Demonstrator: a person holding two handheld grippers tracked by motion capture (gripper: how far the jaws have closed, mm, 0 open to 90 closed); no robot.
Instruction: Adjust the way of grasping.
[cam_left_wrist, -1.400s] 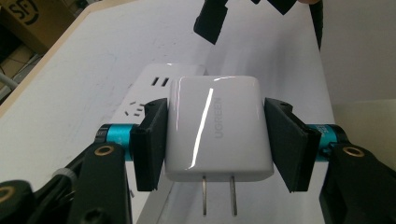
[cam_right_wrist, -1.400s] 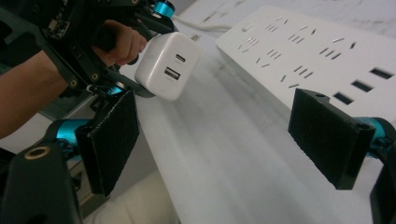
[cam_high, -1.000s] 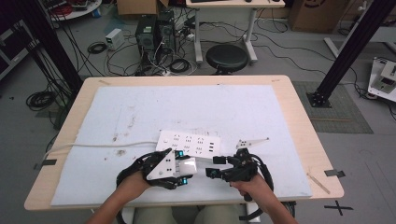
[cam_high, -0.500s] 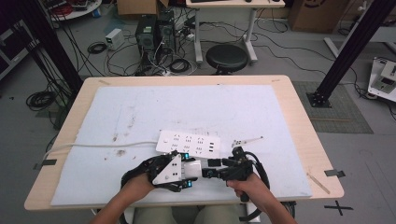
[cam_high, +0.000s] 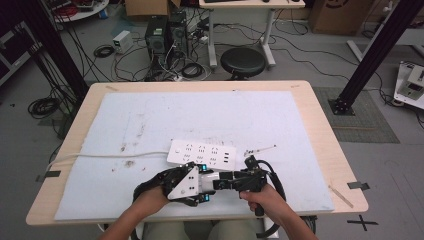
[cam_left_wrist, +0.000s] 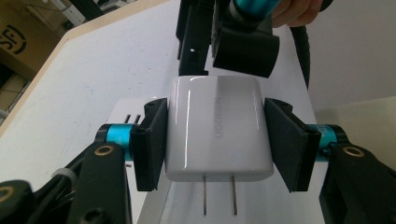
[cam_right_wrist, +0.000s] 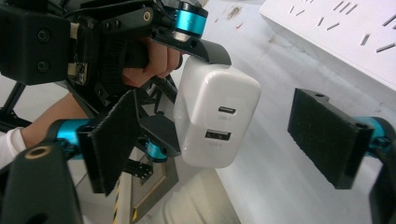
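Observation:
My left gripper (cam_left_wrist: 217, 140) is shut on a white wall charger (cam_left_wrist: 217, 128), its black pads pressing both flat sides and the two metal prongs pointing toward the camera. In the right gripper view the charger (cam_right_wrist: 217, 119) shows its two ports, facing my open right gripper (cam_right_wrist: 222, 137), whose pads stand wide on either side without touching it. In the high view both grippers meet near the table's front edge, left gripper (cam_high: 192, 184) against right gripper (cam_high: 226, 181). A white power strip (cam_high: 201, 154) lies just beyond them.
The strip's white cable (cam_high: 110, 156) runs left off the table. A white mat (cam_high: 200, 120) covers most of the wooden tabletop. A thin stick-like item (cam_high: 260, 149) lies right of the strip. Floor clutter, a stool and cables sit beyond the far edge.
My right gripper has moved left until its jaws reach the charger held in the left gripper. The left gripper has shifted slightly right.

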